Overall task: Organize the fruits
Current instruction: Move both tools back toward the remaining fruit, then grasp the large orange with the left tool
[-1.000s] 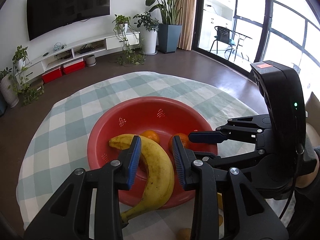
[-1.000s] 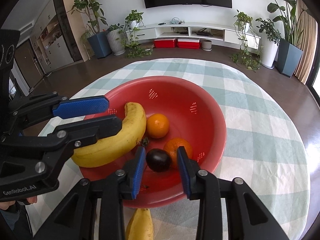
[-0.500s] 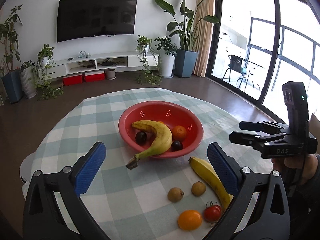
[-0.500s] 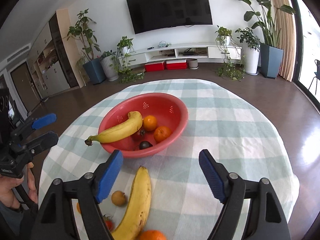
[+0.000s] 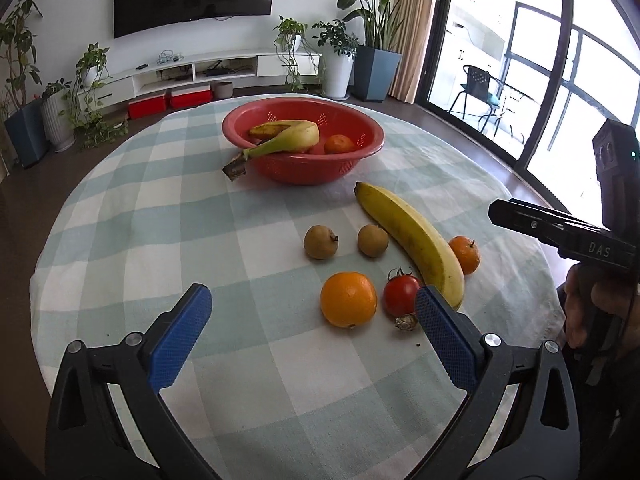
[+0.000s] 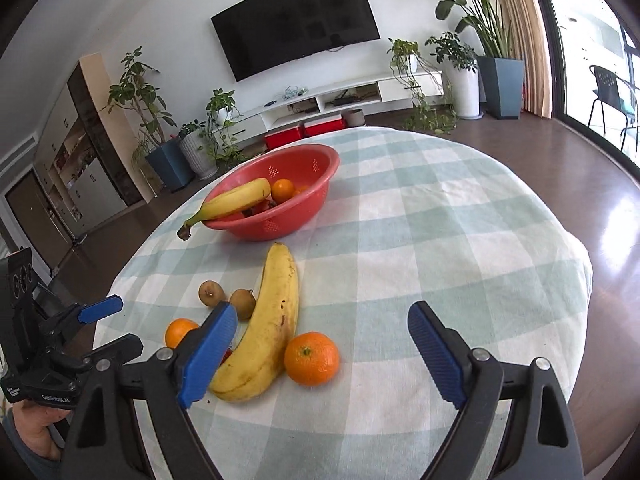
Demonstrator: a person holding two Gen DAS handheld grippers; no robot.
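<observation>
A red perforated bowl (image 5: 360,148) (image 6: 316,184) stands at the far side of the table and holds a banana (image 5: 292,138) (image 6: 236,200) and small oranges (image 5: 338,145). On the cloth lie a second banana (image 5: 416,240) (image 6: 272,320), two brown fruits (image 5: 321,242) (image 5: 373,240), an orange (image 5: 349,299), a tomato (image 5: 401,295) and a tangerine (image 5: 465,254) (image 6: 312,358). My left gripper (image 5: 312,332) is open and empty, near the orange. My right gripper (image 6: 320,352) is open and empty, around the tangerine's height above the table.
The round table has a green-and-white checked cloth (image 5: 200,220). A small brown scrap (image 5: 406,323) lies by the tomato. Beyond are a TV wall, potted plants, a low shelf and glass doors at the right.
Both grippers have pulled back from the bowl toward the near table edge and lower; their jaws stand wide open. The banana and the fruit stay in the bowl.
</observation>
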